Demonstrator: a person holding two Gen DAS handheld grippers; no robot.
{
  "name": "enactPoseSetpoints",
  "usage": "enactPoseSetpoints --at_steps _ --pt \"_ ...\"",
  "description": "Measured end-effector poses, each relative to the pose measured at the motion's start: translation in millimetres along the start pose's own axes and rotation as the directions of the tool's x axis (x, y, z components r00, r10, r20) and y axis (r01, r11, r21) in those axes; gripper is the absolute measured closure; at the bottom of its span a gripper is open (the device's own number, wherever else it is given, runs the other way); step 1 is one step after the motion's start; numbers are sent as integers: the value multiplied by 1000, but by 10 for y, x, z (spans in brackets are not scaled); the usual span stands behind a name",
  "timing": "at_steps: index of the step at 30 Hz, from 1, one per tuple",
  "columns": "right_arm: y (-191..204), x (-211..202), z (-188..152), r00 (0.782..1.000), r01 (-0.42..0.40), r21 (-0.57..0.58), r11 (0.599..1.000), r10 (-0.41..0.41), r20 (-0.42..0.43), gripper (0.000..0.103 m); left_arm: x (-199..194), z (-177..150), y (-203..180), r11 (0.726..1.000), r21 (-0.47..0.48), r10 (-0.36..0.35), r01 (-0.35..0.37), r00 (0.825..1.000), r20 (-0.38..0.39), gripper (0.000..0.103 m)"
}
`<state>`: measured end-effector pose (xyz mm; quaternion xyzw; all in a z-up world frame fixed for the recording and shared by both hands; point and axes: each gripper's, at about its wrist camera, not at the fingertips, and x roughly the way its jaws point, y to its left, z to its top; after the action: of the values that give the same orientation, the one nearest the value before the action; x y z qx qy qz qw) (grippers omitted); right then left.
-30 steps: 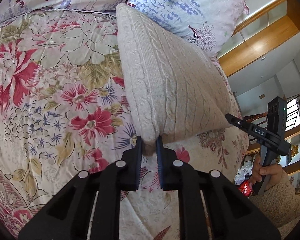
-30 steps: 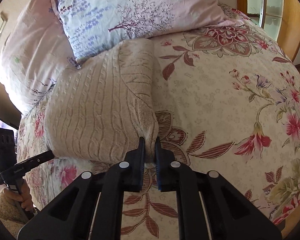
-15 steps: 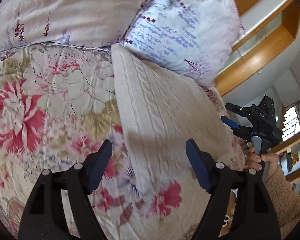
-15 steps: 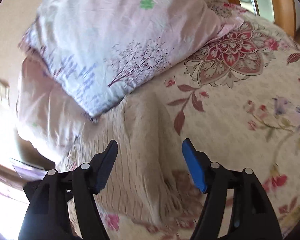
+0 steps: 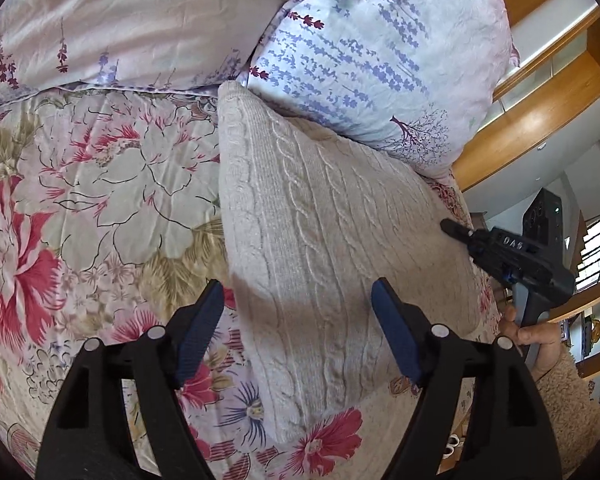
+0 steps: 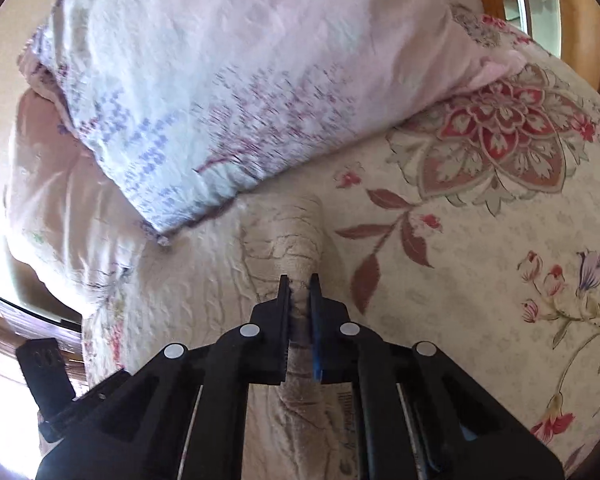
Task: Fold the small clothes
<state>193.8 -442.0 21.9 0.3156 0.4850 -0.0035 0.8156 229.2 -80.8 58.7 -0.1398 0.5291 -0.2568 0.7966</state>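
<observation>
On the bed's floral quilt (image 5: 100, 184), against a lavender-print pillow (image 5: 380, 52), lies the cream cable-knit sweater (image 5: 320, 240). The left gripper (image 5: 296, 332) hangs spread above it; the right gripper (image 6: 299, 308) has just closed, pinching its folded edge. Wooden railings stand behind.

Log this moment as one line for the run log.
stage: refolding knit sweater on floral bedspread | left gripper: open above sweater | right gripper: just closed, pinching sweater fold | pillow: beside sweater

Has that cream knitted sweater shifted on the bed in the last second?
Yes. In the left wrist view the cream sweater was lifted at its near corner; now it lies flat on the floral quilt, far edge unmoved beside the lavender pillow.
</observation>
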Motion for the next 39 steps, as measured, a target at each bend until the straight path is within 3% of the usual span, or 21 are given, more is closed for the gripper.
enactPoseSetpoints --at_steps 9,10,11,13,14,15,22,33,39 --pt "-9 87 -37 1000 15 -13 1000 -15 -21 92 111 157 44 999 -30 15 -15 1000 1 27" --pt "-28 20 -10 1000 -6 3 1000 6 -17 83 109 168 44 999 -31 14 -14 1000 5 27" --pt "-49 -29 15 1000 -22 19 1000 22 -13 65 107 186 48 999 -31 9 -8 1000 14 27" --pt "-115 -135 52 998 -66 41 997 66 3 40 105 219 52 999 -33 -4 5 1000 24 27" --pt "-140 -170 69 995 -95 48 994 95 4 31 118 245 64 999 -44 -14 14 1000 19 27" --pt "-162 -170 80 994 -105 53 993 105 -5 29 137 269 78 998 -56 -23 24 1000 13 26" --pt "-317 86 77 977 -121 142 983 143 -156 27 313 402 131 994 -105 -47 43 998 -30 25" --pt "-148 224 51 961 -178 76 981 190 -199 27 525 422 178 987 -149 -67 59 997 -48 27" --pt "79 310 -41 936 -260 34 965 261 -238 27 615 422 132 986 -153 -79 71 996 -42 28"
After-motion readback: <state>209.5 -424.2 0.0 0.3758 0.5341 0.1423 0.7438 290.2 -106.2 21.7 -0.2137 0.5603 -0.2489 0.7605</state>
